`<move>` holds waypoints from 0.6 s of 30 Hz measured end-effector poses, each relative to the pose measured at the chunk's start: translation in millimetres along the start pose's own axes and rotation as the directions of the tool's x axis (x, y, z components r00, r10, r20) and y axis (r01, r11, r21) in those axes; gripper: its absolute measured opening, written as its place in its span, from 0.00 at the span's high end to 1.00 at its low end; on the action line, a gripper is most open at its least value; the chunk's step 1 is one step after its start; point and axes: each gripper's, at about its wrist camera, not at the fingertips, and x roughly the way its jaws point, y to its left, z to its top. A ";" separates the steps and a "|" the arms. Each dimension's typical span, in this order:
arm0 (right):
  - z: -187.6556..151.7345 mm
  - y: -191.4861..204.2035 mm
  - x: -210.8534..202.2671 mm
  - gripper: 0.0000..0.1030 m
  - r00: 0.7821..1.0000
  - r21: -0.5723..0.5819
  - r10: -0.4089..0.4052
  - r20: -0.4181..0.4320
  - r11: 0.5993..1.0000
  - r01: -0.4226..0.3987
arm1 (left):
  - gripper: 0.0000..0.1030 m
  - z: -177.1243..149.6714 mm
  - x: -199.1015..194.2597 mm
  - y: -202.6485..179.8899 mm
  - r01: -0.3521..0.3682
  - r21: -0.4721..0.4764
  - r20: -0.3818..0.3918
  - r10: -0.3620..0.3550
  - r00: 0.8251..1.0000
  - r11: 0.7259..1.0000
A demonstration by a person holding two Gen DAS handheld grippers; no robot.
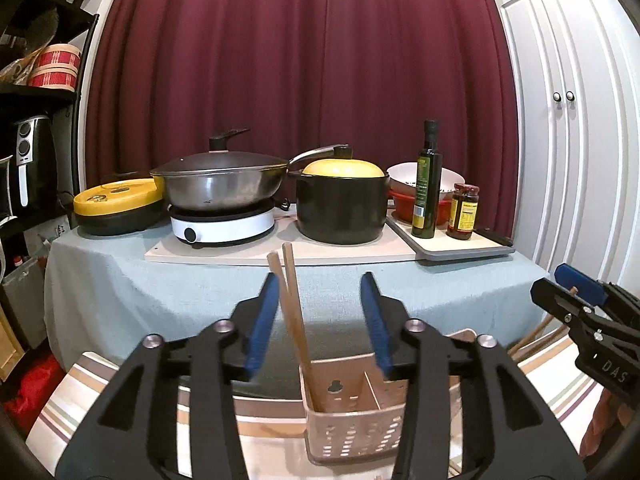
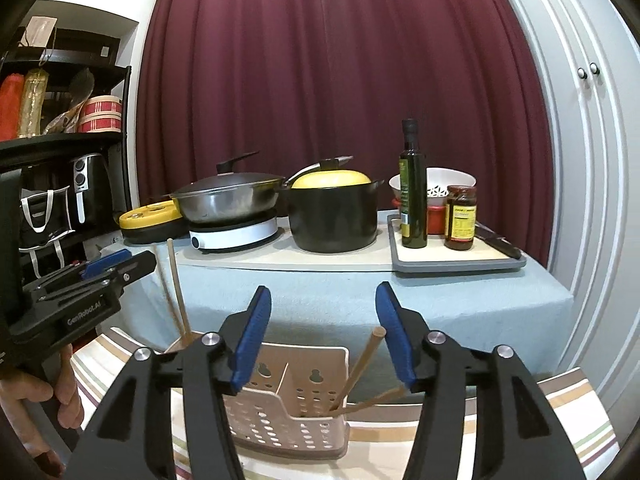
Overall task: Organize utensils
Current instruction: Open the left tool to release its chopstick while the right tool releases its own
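Note:
In the left wrist view, a pair of wooden chopsticks (image 1: pixel 292 304) stands in the left compartment of a pink perforated caddy (image 1: pixel 352 420). My left gripper (image 1: pixel 320 284) is open around them, and they lean close to its left pad. In the right wrist view, two more chopsticks (image 2: pixel 362 364) lean in the right compartment of a second pink caddy (image 2: pixel 288 412). My right gripper (image 2: pixel 324 292) is open above it, and one stick's tip is near the right pad. The left gripper (image 2: pixel 120 264), held by a hand (image 2: pixel 60 384), shows at the left above the first chopsticks (image 2: pixel 174 292).
Both caddies rest on a striped cloth (image 2: pixel 560 412). Behind is a table with a grey-blue cover (image 1: pixel 120 272) carrying a wok on a hob (image 1: pixel 224 188), a black pot with a yellow lid (image 1: pixel 340 204), an oil bottle (image 1: pixel 427 184), a jar (image 1: pixel 464 210) and a knife (image 2: pixel 500 242). Shelves stand at the left.

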 end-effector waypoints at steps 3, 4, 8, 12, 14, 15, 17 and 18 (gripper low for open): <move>-0.4 1.7 -11.9 0.42 1.000 -0.012 -0.017 0.004 1.000 0.017 | 0.50 -4.3 -14.0 0.9 -0.005 0.002 0.001 0.005 1.000 1.000; -1.2 2.8 -18.8 0.41 1.000 -0.017 -0.025 0.009 1.000 0.025 | 0.49 -6.3 -19.5 2.2 -0.007 -0.001 0.001 0.007 1.000 1.000; -6.2 4.3 -40.6 0.40 0.999 -0.020 -0.036 0.016 0.999 0.037 | 0.47 -14.0 -39.7 6.8 -0.009 -0.018 -0.007 0.009 1.000 1.000; -20.1 6.7 -63.3 0.40 0.999 -0.018 -0.043 0.003 0.999 0.043 | 0.47 -27.4 -63.7 10.1 -0.034 -0.004 -0.013 0.034 0.999 0.999; -31.3 8.6 -73.8 0.40 0.999 -0.013 -0.036 -0.008 0.999 0.035 | 0.47 -37.8 -76.3 13.4 -0.046 -0.005 -0.024 0.046 0.999 0.999; -38.6 10.3 -79.6 0.40 0.999 -0.015 -0.037 -0.010 0.999 0.037 | 0.47 -44.0 -83.0 15.4 -0.051 -0.009 -0.030 0.051 0.998 0.999; -53.3 14.2 -88.9 0.40 0.999 -0.025 -0.047 -0.024 0.999 0.047 | 0.47 -56.2 -94.1 17.8 -0.057 -0.009 -0.042 0.057 0.997 0.998; -62.5 16.0 -93.8 0.40 0.998 -0.028 -0.045 -0.036 0.999 0.044 | 0.47 -62.7 -99.6 19.1 -0.065 -0.007 -0.047 0.064 0.997 0.998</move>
